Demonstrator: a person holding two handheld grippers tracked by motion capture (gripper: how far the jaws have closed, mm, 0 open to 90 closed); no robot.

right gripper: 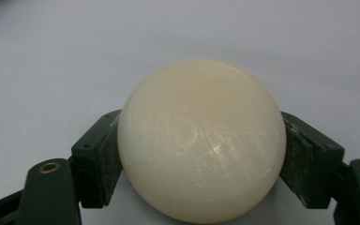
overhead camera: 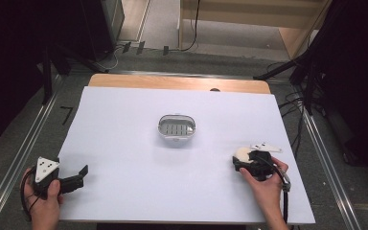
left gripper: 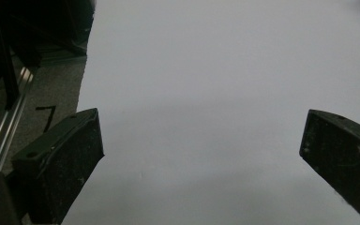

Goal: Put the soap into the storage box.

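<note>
While the cream soap bar (right gripper: pixel 201 140) is clamped by the right gripper (overhead camera: pixel 247 160), it should be carried level to the dish (overhead camera: pixel 176 127); the left gripper (overhead camera: pixel 79 176) is held apart.

Cream-white rounded soap bar (right gripper: pixel 201 140), faintly scratched; pale grey oval dish (overhead camera: pixel 176 127) with ribbed insert; plain white tabletop (overhead camera: pixel 124 124).

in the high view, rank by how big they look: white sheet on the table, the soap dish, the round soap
1. white sheet
2. soap dish
3. round soap, partly hidden inside the right gripper, so its full size is unsure.
</note>
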